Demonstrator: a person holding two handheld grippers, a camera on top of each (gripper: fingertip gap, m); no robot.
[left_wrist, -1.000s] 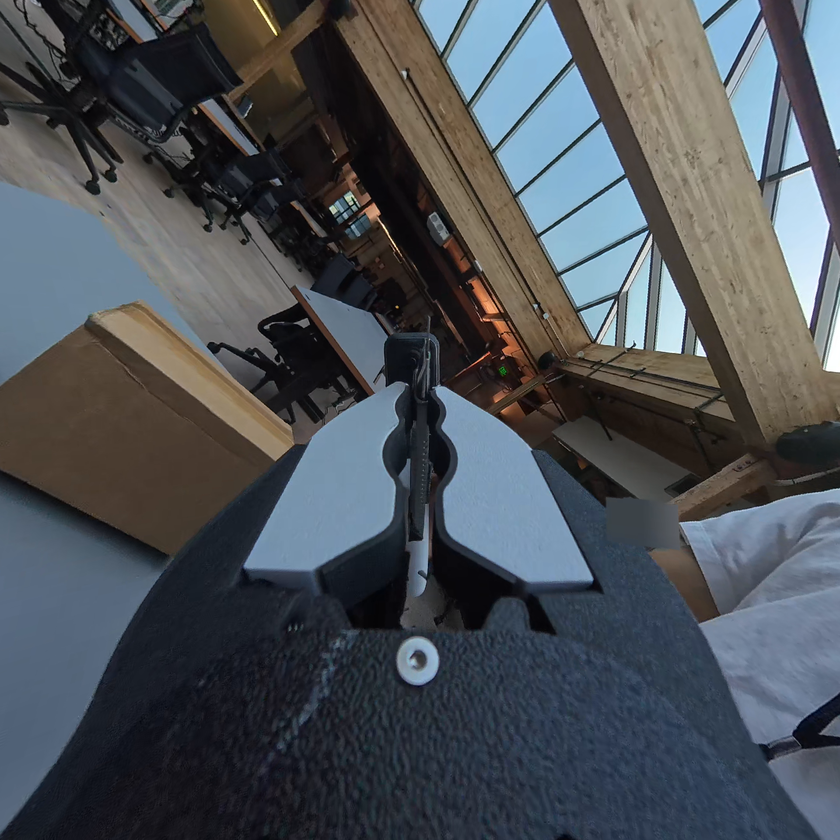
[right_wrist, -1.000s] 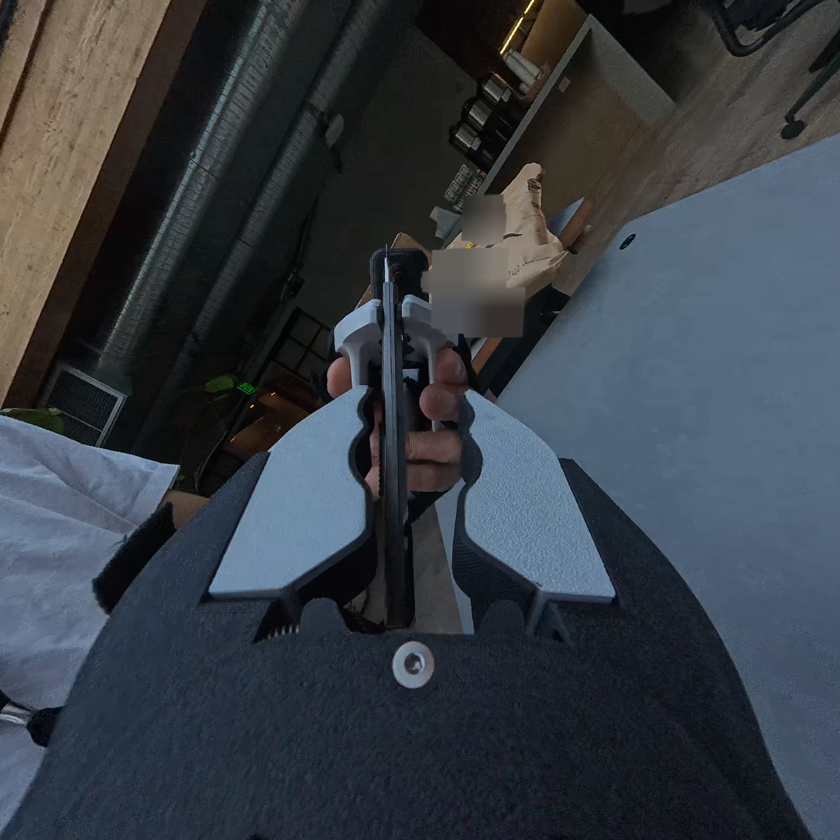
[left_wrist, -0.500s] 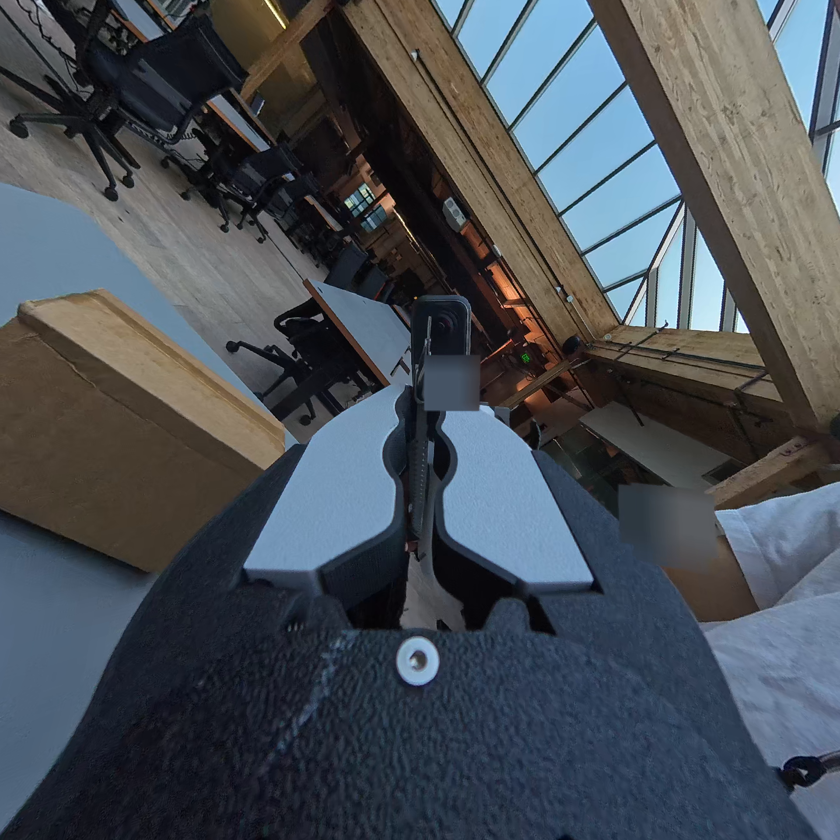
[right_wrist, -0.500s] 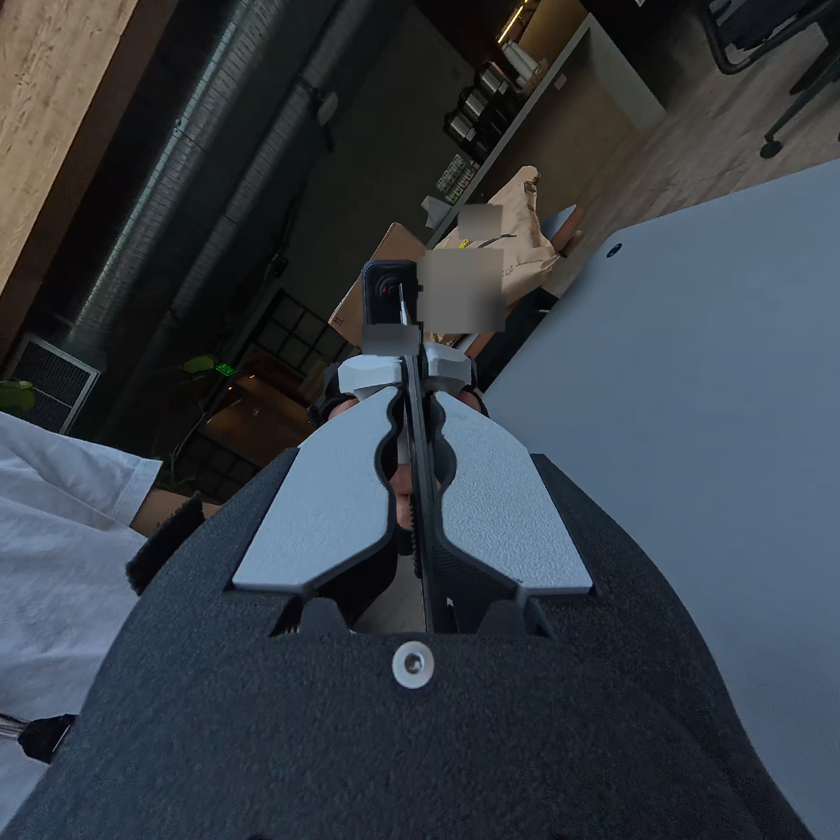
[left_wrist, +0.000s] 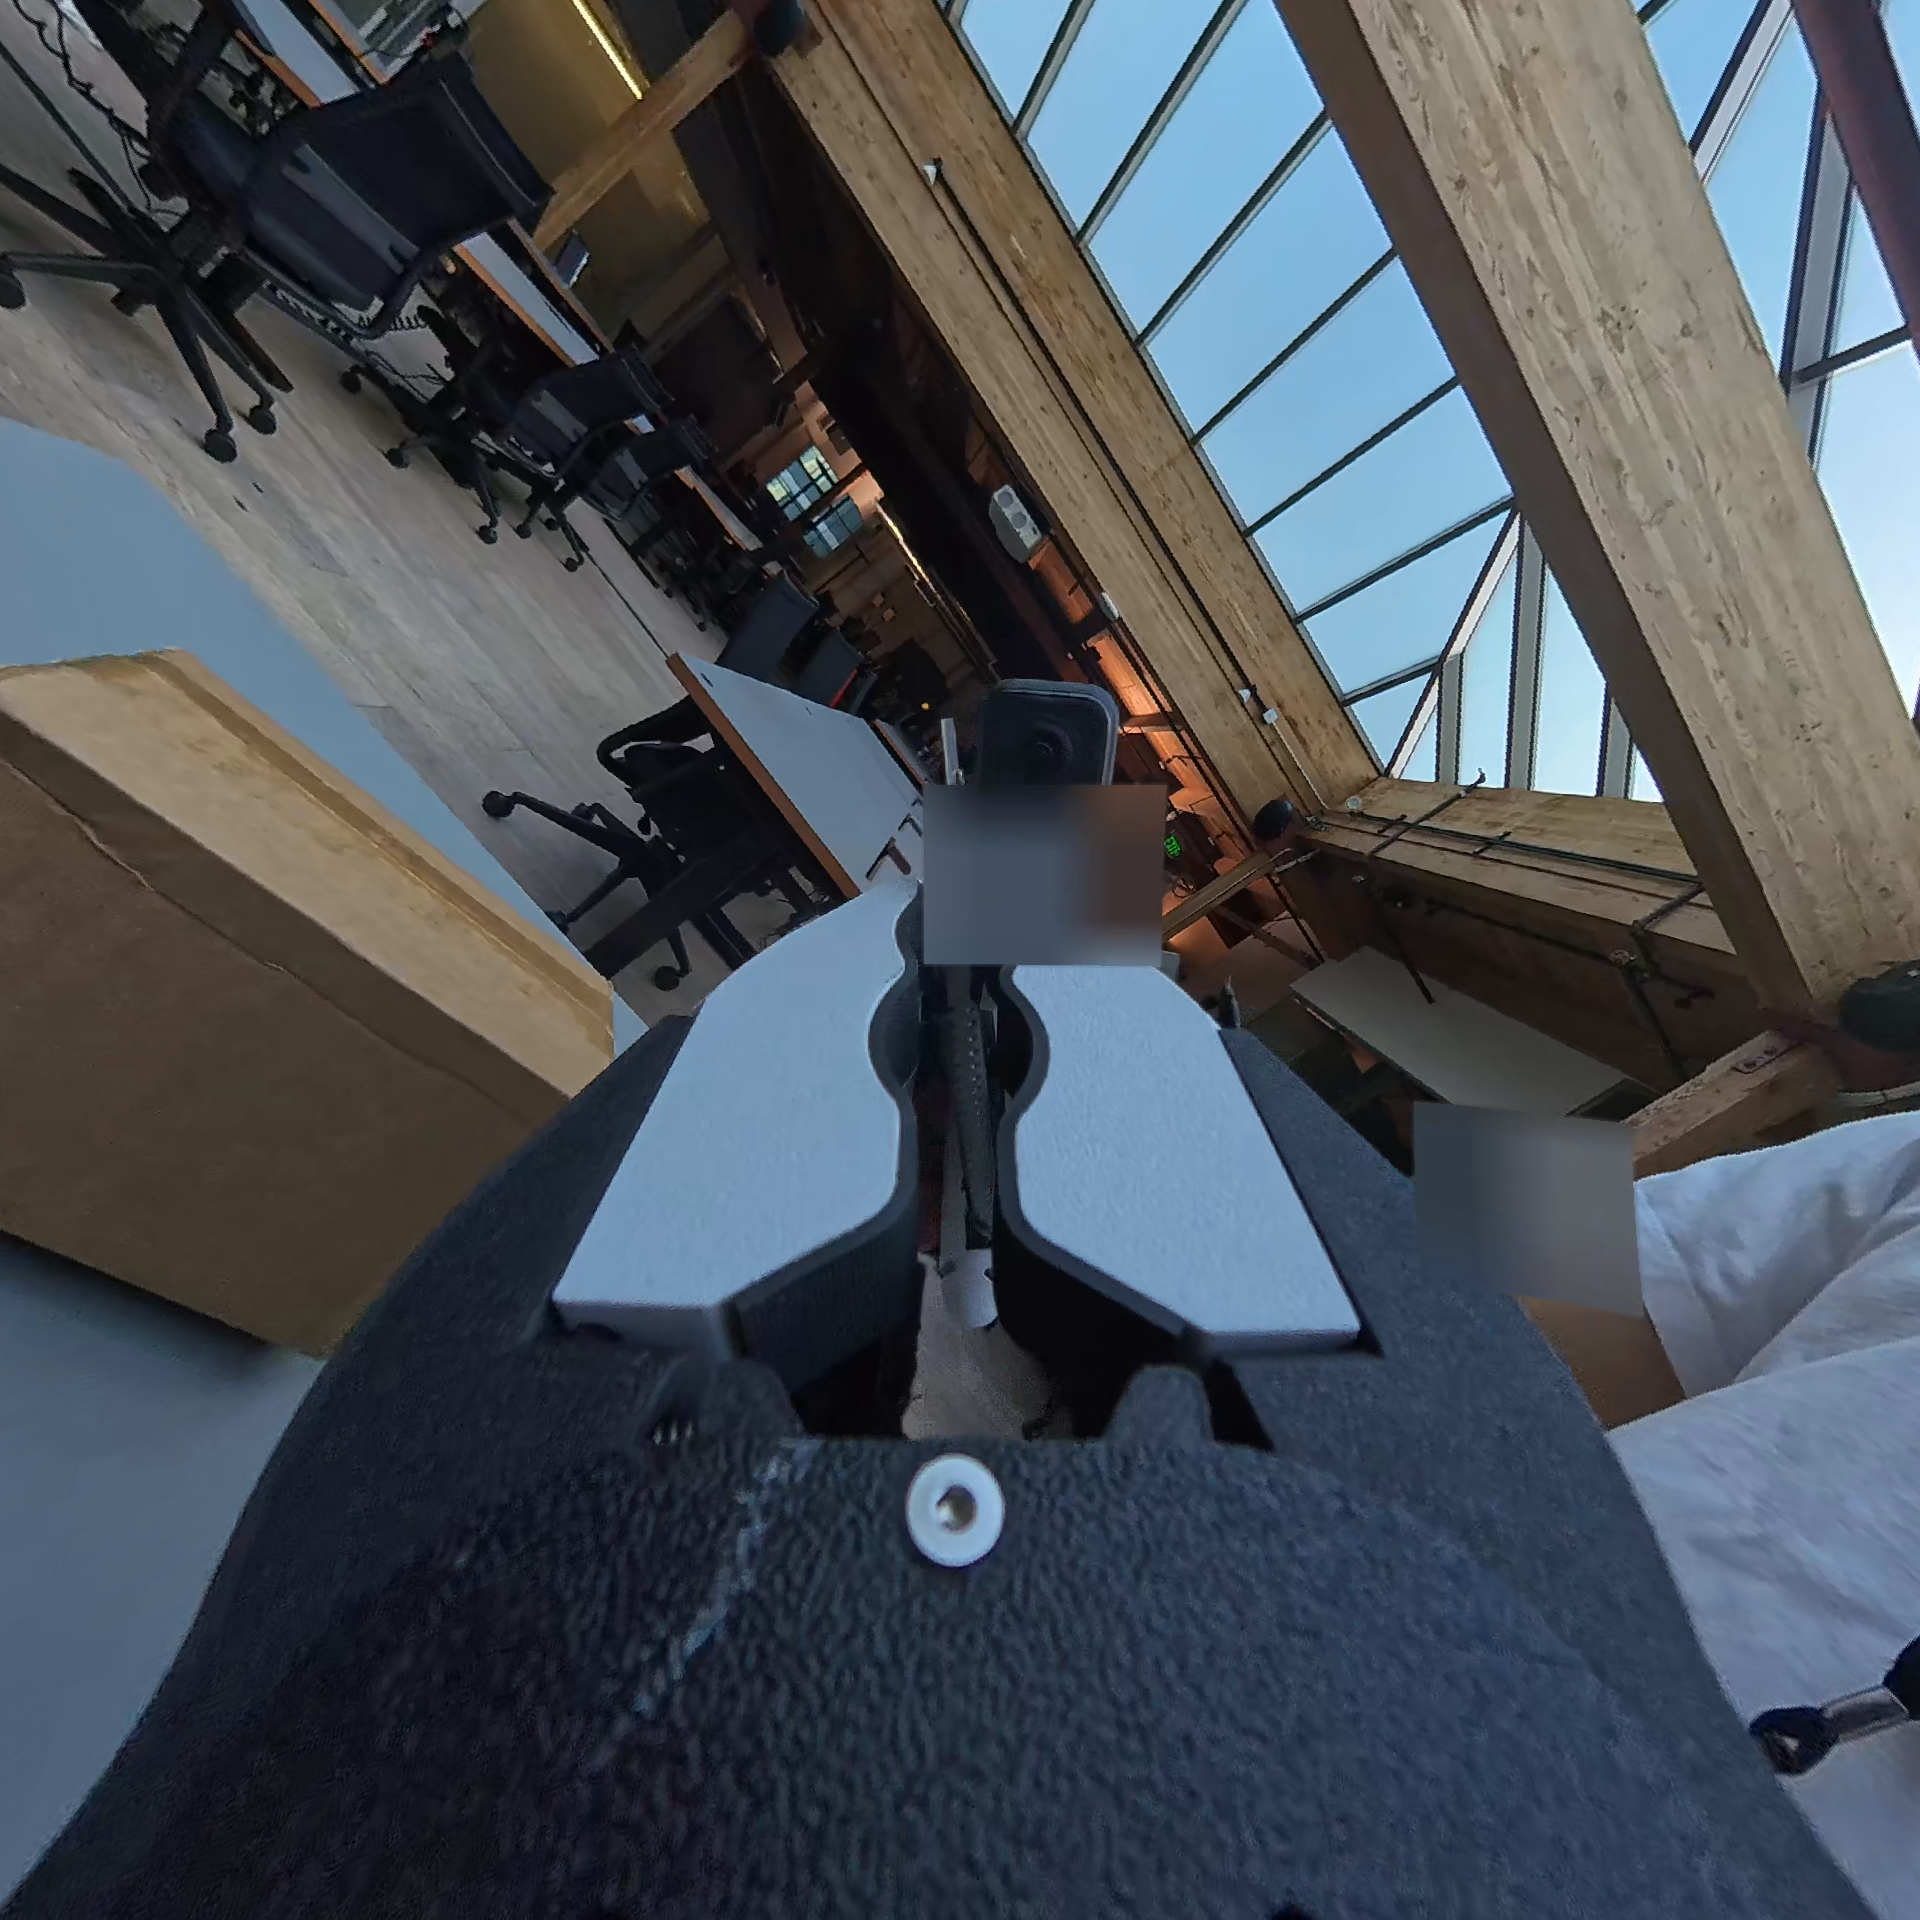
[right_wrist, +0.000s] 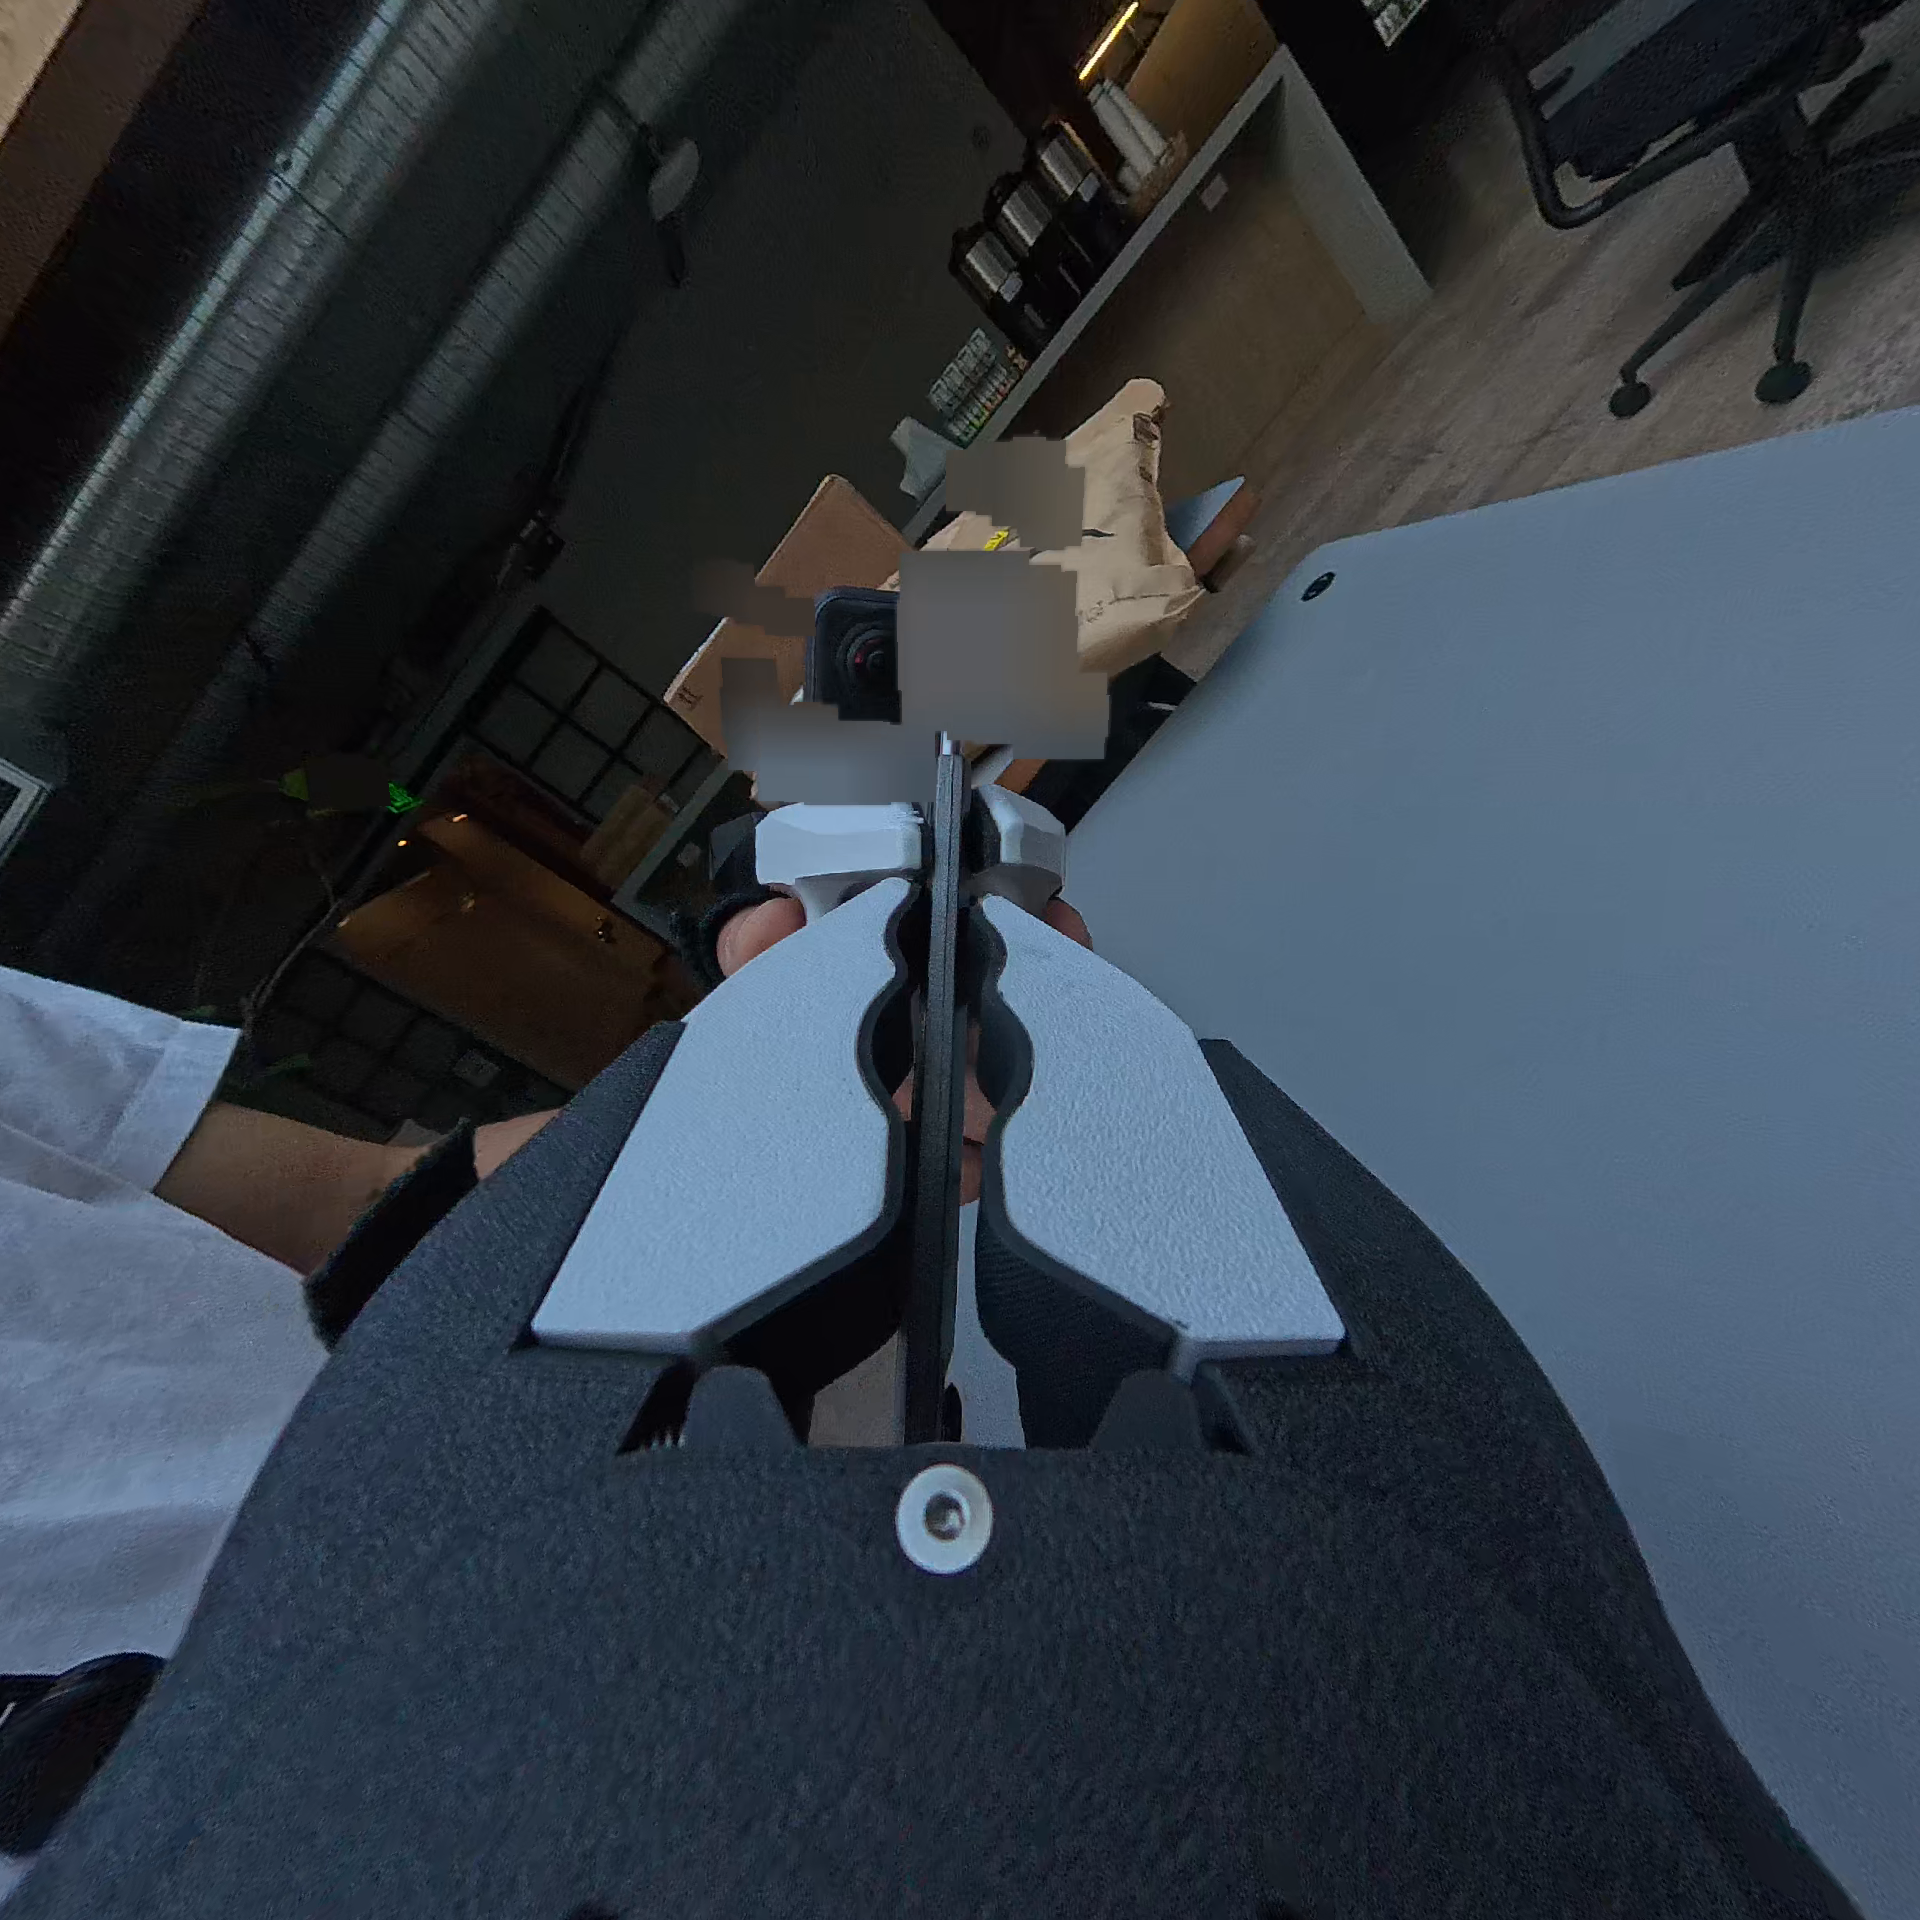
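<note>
My left gripper (left_wrist: 961, 971) is shut on a thin dark strip (left_wrist: 968, 1122) seen edge-on, with a white end near the jaw roots. My right gripper (right_wrist: 943, 899) is shut on a thin black flat strip (right_wrist: 935, 1143) that runs straight out between its fingers. The two grippers face each other closely. In the right wrist view the other gripper (right_wrist: 894, 844), held by a hand (right_wrist: 758, 930), clamps the strip's far end. In the left wrist view the other gripper's camera (left_wrist: 1049, 738) shows just beyond my fingertips. Whether both hold one and the same strip I cannot tell.
A cardboard box (left_wrist: 260, 987) stands on the grey table (left_wrist: 104, 1455) left of the left gripper. The table (right_wrist: 1507, 935) spreads to the right in the right wrist view. A person's white shirt (left_wrist: 1766, 1455) is close. Office chairs (left_wrist: 675, 831) and a paper bag (right_wrist: 1127, 551) lie beyond. My left and right fingertips are right by each other.
My right gripper's jaws have closed tighter on the strip. Both views have swung, and each gripper's camera has come into the other's view. The left gripper stays shut.
</note>
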